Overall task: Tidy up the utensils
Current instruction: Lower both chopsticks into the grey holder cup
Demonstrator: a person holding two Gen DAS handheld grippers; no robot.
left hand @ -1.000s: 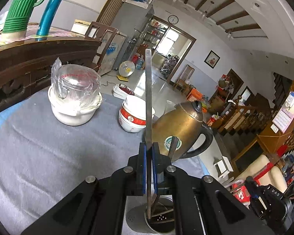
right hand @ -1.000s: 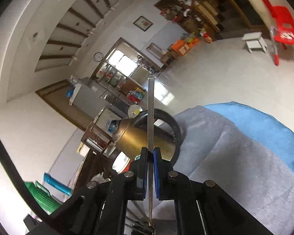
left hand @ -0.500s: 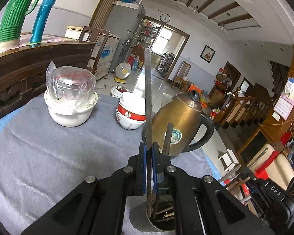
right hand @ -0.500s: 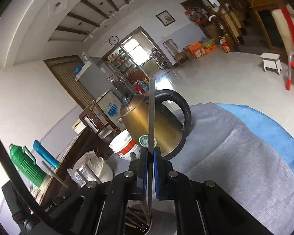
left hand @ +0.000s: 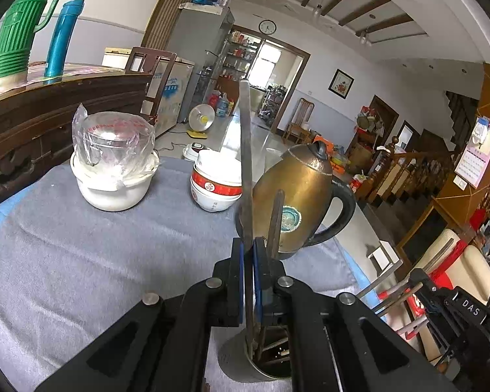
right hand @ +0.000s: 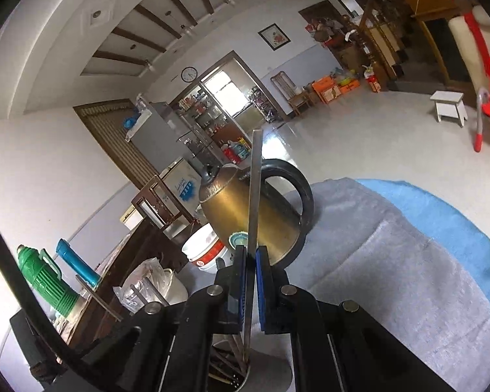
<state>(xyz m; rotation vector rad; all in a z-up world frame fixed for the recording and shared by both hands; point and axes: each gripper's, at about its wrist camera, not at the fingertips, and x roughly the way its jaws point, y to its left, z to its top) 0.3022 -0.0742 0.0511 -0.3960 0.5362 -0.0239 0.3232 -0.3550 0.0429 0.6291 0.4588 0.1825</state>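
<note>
My left gripper (left hand: 246,245) is shut on a long flat metal utensil (left hand: 246,163) that stands upright. Its lower end dips into the mouth of a metal utensil holder (left hand: 241,364) right below the jaws. A second handle (left hand: 275,219) leans out of that holder. My right gripper (right hand: 251,251) is shut on another flat metal utensil (right hand: 254,189), whose tip hangs at the rim of the utensil holder (right hand: 271,370), with several utensils inside. The right gripper's body (left hand: 457,310) shows at the lower right of the left wrist view.
On the grey cloth (left hand: 98,245) stand a brass kettle (left hand: 297,192), a stack of red-and-white bowls (left hand: 215,186) and a white pot with a bagged glass container (left hand: 114,163). A green flask (left hand: 19,32) and a blue flask (left hand: 62,36) stand on the wooden sideboard behind.
Both views have rolled closer to level. The holder has come further into view under each gripper, and the kettle sits nearer in the right wrist view. Both grips are unchanged.
</note>
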